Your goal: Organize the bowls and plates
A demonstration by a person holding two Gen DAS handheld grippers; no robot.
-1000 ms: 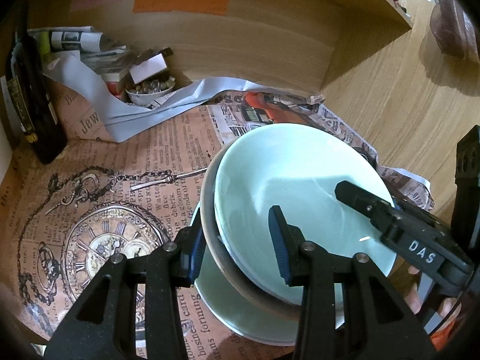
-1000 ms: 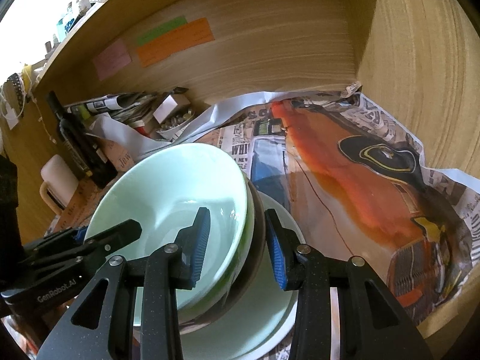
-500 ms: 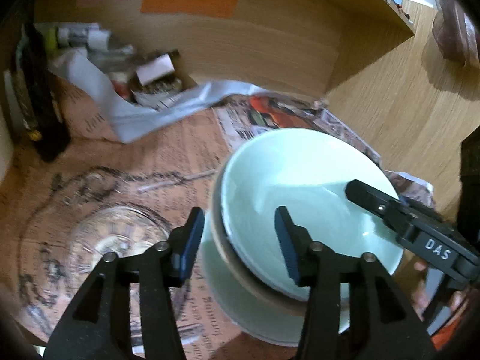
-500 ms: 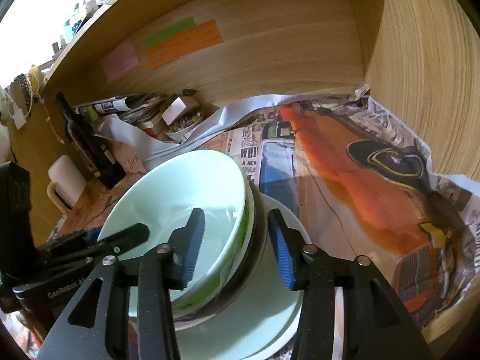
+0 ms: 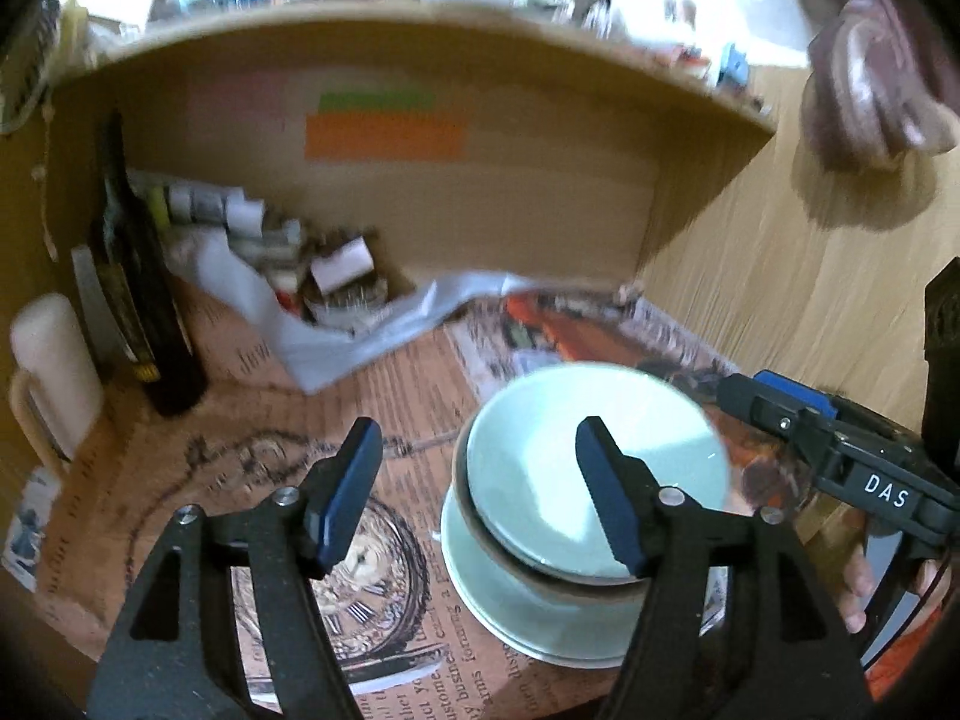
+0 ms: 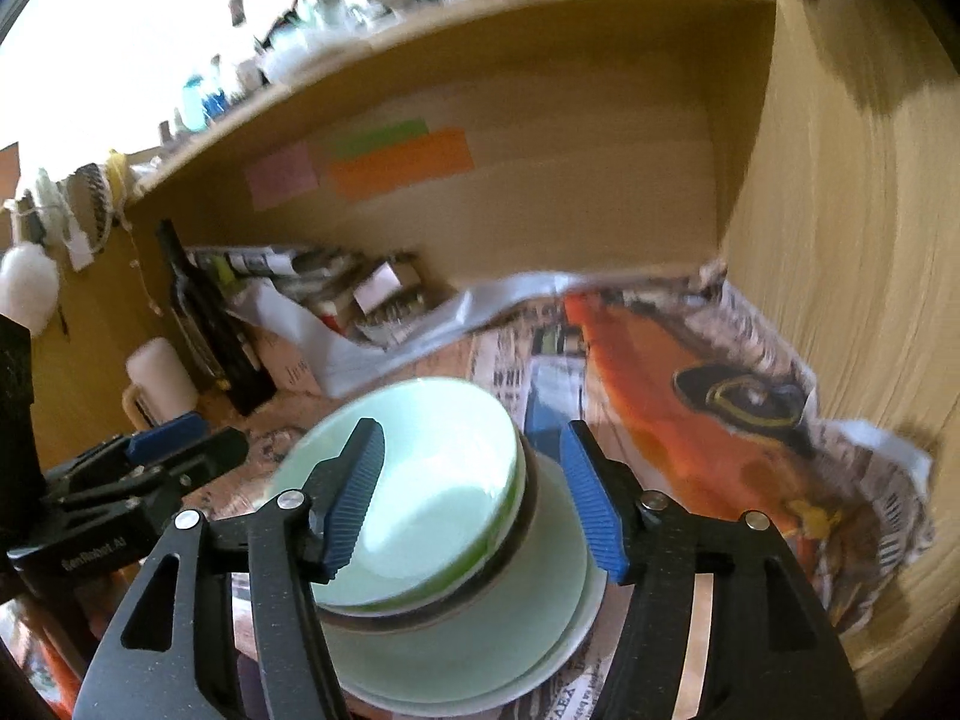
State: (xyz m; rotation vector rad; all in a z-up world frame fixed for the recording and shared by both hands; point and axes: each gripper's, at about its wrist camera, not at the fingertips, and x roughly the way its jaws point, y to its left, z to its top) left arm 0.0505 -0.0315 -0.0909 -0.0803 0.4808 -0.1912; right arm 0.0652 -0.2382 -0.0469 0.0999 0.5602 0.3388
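Newspaper-lined desk carries the nested stack: pale green bowl seated on plate, so both grippers' fingers are opening, empty, flanking its rim

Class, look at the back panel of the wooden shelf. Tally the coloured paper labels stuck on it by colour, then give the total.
Pink label: 1
Green label: 1
Orange label: 1
Total: 3
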